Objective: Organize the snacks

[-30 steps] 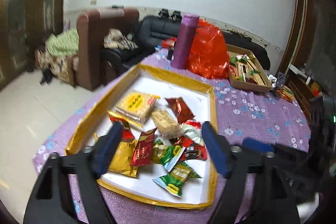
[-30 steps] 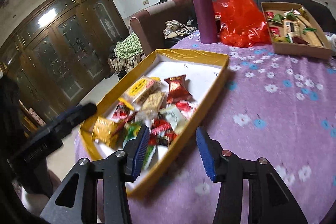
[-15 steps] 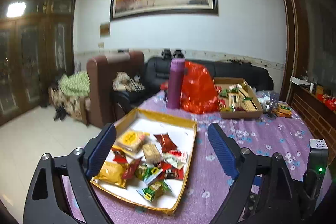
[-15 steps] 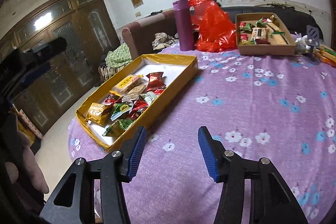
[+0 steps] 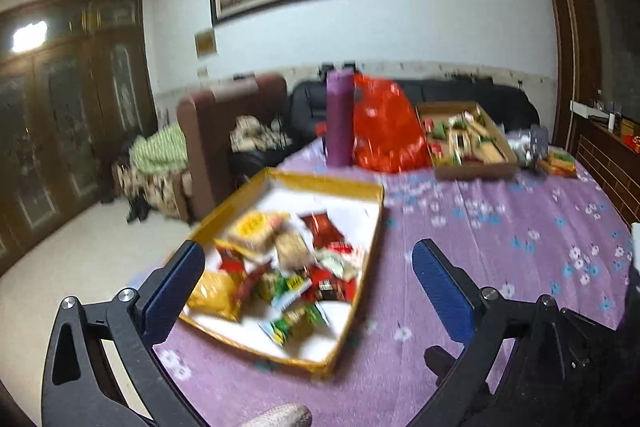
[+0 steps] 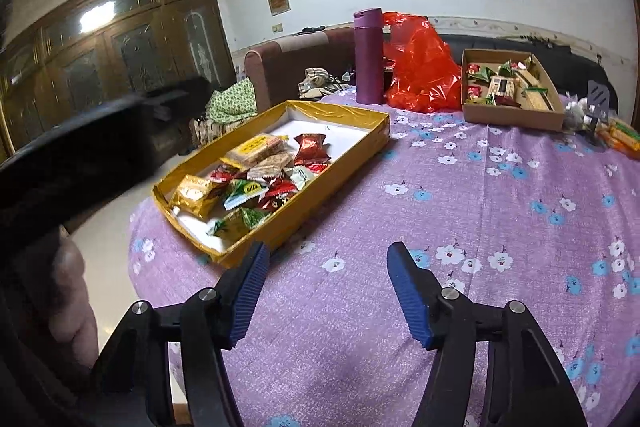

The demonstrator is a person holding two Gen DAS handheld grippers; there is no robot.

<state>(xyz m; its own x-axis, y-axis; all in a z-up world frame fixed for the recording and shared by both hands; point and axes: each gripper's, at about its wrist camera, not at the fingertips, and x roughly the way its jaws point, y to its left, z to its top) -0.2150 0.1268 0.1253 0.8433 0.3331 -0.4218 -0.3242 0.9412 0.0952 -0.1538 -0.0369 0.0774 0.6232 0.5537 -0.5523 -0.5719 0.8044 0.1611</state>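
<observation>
A gold-rimmed tray [image 5: 362, 190] [image 6: 349, 153] holds several wrapped snacks [image 5: 280, 267] [image 6: 256, 175] piled at its near end on the purple flowered tablecloth. A brown cardboard box [image 5: 476, 169] [image 6: 512, 115] with more snacks sits far right. My left gripper [image 5: 308, 287] hangs above the near end of the tray, jaws opening wide, nothing between the pads. My right gripper [image 6: 326, 291] hovers over bare cloth right of the tray's near corner, jaws opening, nothing between them. The left gripper's body shows dark and blurred at the left of the right wrist view.
A purple flask [image 6: 368, 57] and a red plastic bag [image 6: 420, 67] stand at the table's far side. Small packets [image 6: 622, 137] lie at the far right edge. A brown armchair [image 5: 224, 131] and black sofa stand beyond the table. A person's hand [image 6: 72, 299] shows lower left.
Both grippers have drawn back from the tray, which now looks smaller and farther. Both pairs of jaws stand wider apart than before.
</observation>
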